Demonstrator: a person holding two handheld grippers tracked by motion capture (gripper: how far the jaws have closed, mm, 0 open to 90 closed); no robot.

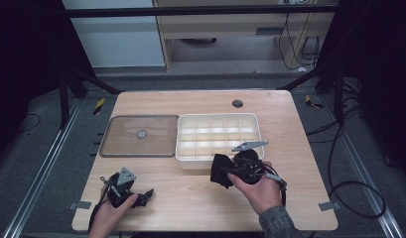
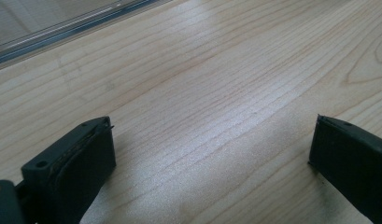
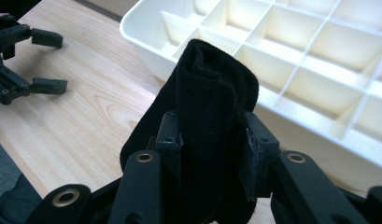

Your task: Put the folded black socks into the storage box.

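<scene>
A folded black cloth (image 3: 207, 116) stands between the jaws of my right gripper (image 3: 211, 140), which is shut on it. In the high view the black cloth (image 1: 221, 170) hangs just in front of the near wall of the white divided box (image 1: 186, 153), with my right gripper (image 1: 233, 171) held by a hand. That box (image 3: 146, 35) has several empty compartments. My left gripper (image 1: 147, 195) rests low near the table's front left, open, its jaws wide apart over bare wood (image 2: 212, 140).
A clear flat lid (image 1: 138, 135) with a small round knob lies left of the box; its edge (image 2: 62, 30) crosses the left gripper view's top. A dark round grommet (image 1: 237, 103) sits near the table's far edge. Cables trail on the floor at right.
</scene>
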